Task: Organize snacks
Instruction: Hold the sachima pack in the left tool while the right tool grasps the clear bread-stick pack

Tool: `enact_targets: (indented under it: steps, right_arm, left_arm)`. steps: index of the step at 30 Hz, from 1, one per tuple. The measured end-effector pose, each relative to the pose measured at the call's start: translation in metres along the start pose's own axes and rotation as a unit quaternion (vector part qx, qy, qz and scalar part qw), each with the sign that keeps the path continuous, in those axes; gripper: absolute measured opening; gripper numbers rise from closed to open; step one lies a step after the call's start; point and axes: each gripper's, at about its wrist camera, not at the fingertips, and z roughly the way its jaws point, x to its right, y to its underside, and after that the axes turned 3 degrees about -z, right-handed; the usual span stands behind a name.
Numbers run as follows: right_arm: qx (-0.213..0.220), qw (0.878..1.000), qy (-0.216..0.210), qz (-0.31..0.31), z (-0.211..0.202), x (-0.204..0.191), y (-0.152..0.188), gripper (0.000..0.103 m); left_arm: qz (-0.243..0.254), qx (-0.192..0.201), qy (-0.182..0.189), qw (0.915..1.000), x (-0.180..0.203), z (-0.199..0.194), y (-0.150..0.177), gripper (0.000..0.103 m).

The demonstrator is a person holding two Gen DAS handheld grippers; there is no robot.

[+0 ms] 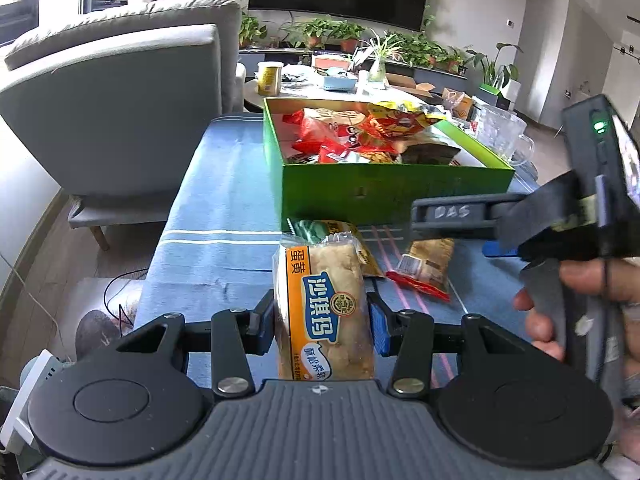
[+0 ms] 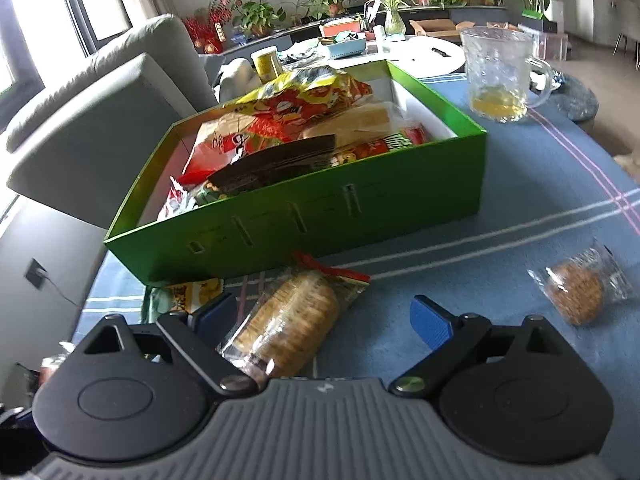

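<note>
My left gripper (image 1: 322, 322) is shut on an orange-labelled pastry packet (image 1: 324, 300), held upright above the blue cloth. Ahead stands the green box (image 1: 396, 188) (image 2: 320, 212) piled with red and yellow snack bags. My right gripper (image 2: 322, 316) stands open over a clear packet of crackers (image 2: 288, 328) that lies between its blue pads without being pressed; the left wrist view has this gripper (image 1: 448, 220) coming in from the right over that cracker packet (image 1: 428, 264). A green and yellow packet (image 1: 320, 230) (image 2: 192, 294) lies by the box front. A wrapped round biscuit (image 2: 578, 292) sits to the right.
A glass mug (image 2: 502, 76) with yellow liquid stands right of the box. A grey armchair (image 1: 116, 112) stands left of the table. Behind are a low round table with a yellow tub (image 1: 270, 78) and potted plants. A hand (image 1: 560, 312) holds the right gripper's handle.
</note>
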Motion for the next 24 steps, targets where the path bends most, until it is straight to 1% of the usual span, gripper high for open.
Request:
enact_targets:
  steps: [5,7,12,17,24]
  right_arm:
    - [-0.013,0.999,0.017,-0.039,0.011,-0.012,0.008,0.085]
    - [-0.007,0.998,0.021,-0.055,0.01,-0.012,0.012,0.085]
    - [-0.006,0.997,0.024,-0.068,0.005,0.002,0.016,0.085]
    - [-0.009,0.998,0.042,-0.054,-0.005,0.027,0.018,0.085]
    - [-0.002,1.0,0.019,-0.016,-0.014,0.044,0.017,0.085]
  left_arm:
    - [-0.005,0.0,0.003,1.0,-0.002,0.001,0.0,0.043]
    - [-0.005,0.0,0.003,1.0,-0.003,0.001,0.0,0.043]
    - [-0.002,0.004,0.005,1.0,0.001,-0.003,-0.001,0.043]
    - [0.002,0.007,0.006,1.0,0.006,-0.005,-0.001,0.043]
    - [0.011,0.008,0.009,0.9999,0.014,-0.006,-0.001,0.043]
